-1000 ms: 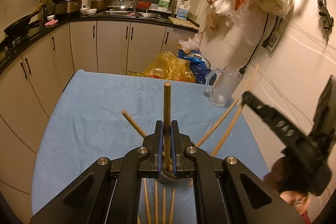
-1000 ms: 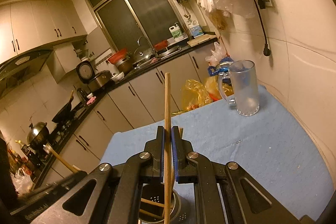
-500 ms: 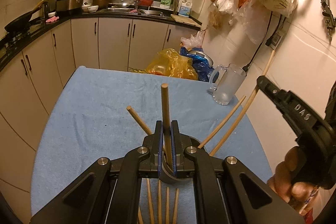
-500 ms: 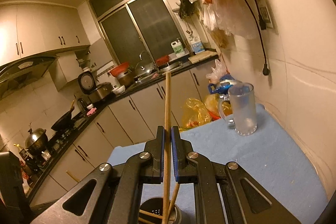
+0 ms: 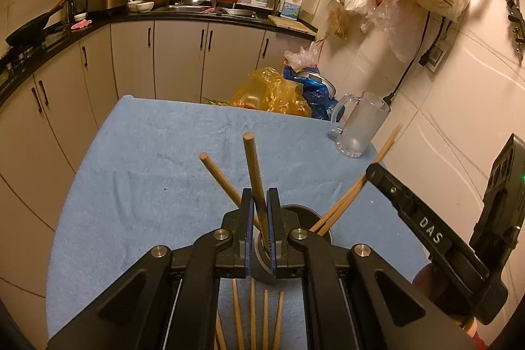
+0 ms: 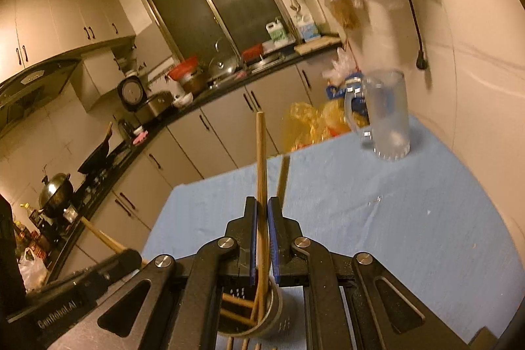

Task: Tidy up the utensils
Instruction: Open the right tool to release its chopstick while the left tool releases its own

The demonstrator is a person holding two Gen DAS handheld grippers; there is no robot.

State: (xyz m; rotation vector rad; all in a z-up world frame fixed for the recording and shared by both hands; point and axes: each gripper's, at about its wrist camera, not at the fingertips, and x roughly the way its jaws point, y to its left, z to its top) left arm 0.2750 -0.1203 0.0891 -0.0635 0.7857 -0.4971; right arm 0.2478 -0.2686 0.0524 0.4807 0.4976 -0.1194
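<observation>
A round metal utensil holder [image 5: 295,238] stands on the blue cloth, under both grippers; it also shows in the right wrist view [image 6: 262,314]. My left gripper [image 5: 260,218] is shut on a wooden chopstick [image 5: 253,169] whose lower end reaches into the holder. Another chopstick [image 5: 218,177] leans left in the holder and two lean right [image 5: 357,186]. My right gripper [image 6: 262,235] is shut on a chopstick [image 6: 261,159] that points down into the holder; it shows at the right in the left wrist view [image 5: 426,232]. Several chopsticks [image 5: 259,317] lie flat on the cloth.
A frosted glass mug [image 5: 361,123] stands at the table's far right corner by the tiled wall. Yellow and blue plastic bags [image 5: 282,91] sit behind the table's far edge. Kitchen cabinets and a counter [image 5: 164,22] run along the back and left.
The right gripper has lowered its chopstick further into the holder and tilted down. The left gripper's chopstick has leaned slightly left; the view pulled back a little.
</observation>
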